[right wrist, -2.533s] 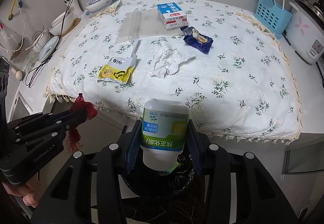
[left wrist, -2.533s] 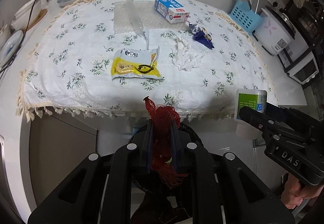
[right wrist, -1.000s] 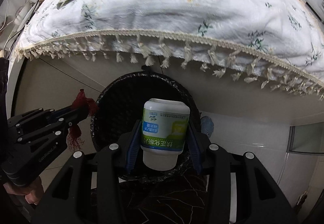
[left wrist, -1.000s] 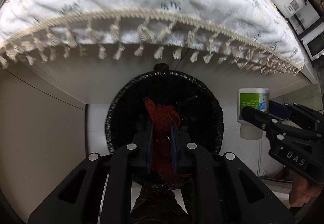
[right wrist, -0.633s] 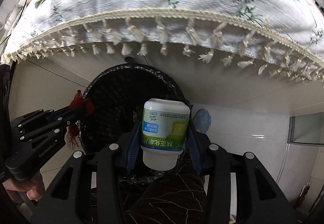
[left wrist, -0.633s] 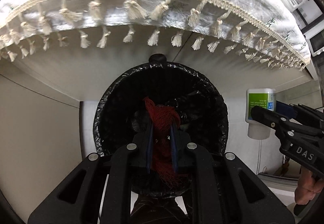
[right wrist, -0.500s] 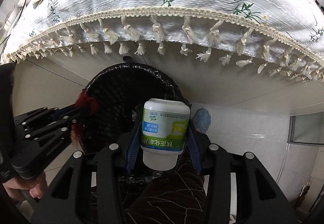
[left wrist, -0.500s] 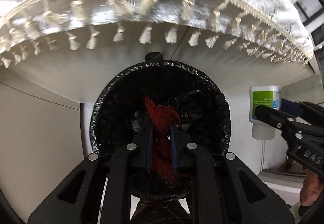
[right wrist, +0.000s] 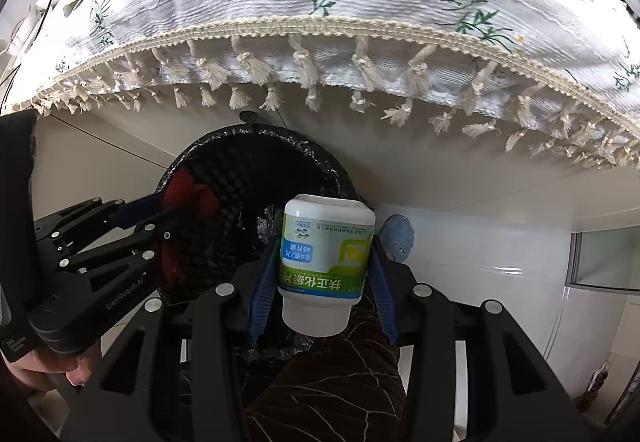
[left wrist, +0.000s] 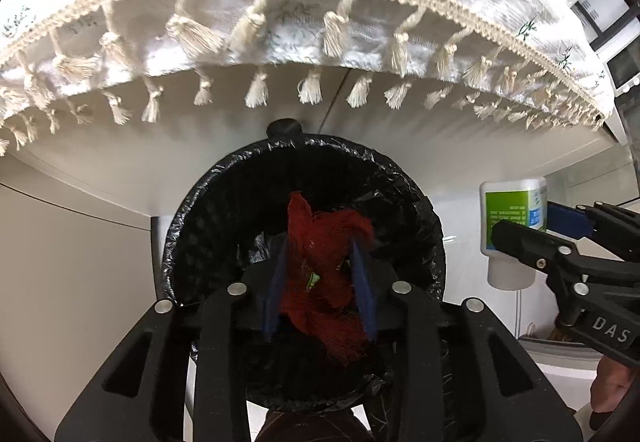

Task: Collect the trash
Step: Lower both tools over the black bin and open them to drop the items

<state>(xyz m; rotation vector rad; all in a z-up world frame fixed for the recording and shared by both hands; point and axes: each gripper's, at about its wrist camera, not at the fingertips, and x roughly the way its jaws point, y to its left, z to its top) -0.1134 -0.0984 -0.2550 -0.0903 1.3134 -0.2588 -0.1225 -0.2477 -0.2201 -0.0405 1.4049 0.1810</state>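
Note:
A red mesh net (left wrist: 316,226) hangs over the mouth of the black-lined trash bin (left wrist: 192,234). My left gripper (left wrist: 320,246) points down into the bin and its jaws are opening, with the net puffed out loose between the blue pads. The right wrist view shows this net (right wrist: 188,190) and the left gripper (right wrist: 168,206) over the bin's left side (right wrist: 256,178). My right gripper (right wrist: 324,242) is shut on a white bottle with a green label (right wrist: 324,246), cap downward, above the bin's right rim. That bottle (left wrist: 512,210) shows at the right of the left wrist view.
The fringed floral tablecloth (left wrist: 320,2) overhangs the table edge just above and behind the bin. A small blue object (right wrist: 396,236) lies on the white floor right of the bin. A person's leg in dark patterned fabric (right wrist: 340,382) is below the right gripper.
Both grippers sank from table height to just over the bin. The left jaws have spread apart and the red net has loosened and widened between them. The right grip on the bottle is unchanged.

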